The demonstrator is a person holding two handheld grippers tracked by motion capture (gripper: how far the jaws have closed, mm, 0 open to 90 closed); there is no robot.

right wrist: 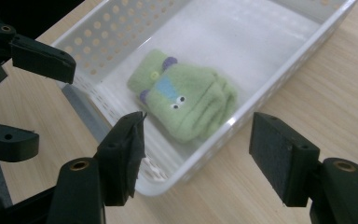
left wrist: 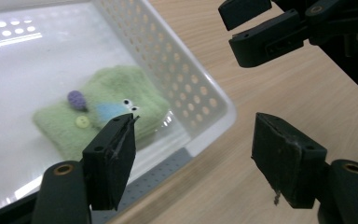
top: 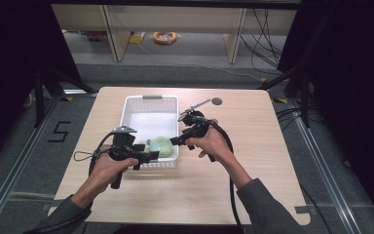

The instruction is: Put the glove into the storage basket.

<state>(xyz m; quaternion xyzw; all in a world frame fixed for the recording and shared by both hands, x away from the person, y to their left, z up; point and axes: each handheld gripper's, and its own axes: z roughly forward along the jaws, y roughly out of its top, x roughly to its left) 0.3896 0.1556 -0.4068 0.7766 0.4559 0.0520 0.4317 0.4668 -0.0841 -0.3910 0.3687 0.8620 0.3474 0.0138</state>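
Black fingers [right wrist: 126,158] of the right gripper [right wrist: 205,163] stand wide apart, nothing between them, hovering over the near right corner of the white basket [right wrist: 270,88]. Green mitten [right wrist: 186,98], with button eyes, blue patch and purple knobs, lies flat on the basket floor at its near end, close to the near wall and right wall. From the right gripper it sits forward and slightly left, below the rim. Long axis runs roughly across the basket, cuff end toward the left wall.

Left gripper [left wrist: 205,158] also has fingers [left wrist: 114,158] spread, empty, straddling the basket's near rim; mitten [left wrist: 102,116] lies ahead and left of it, inside the wall [left wrist: 186,88].

High view: both grippers, left [top: 143,157] and right [top: 176,141], flank the basket's near end [top: 168,163], mitten [top: 158,145] between them. Both about equally near; right looks better lined up over it, judging by its view.

Basket sits mid-worktop [top: 253,161], toward the far edge. Basket walls limit any sideways approach; coming from above is open. Worktop right and near side has plenty of free room.
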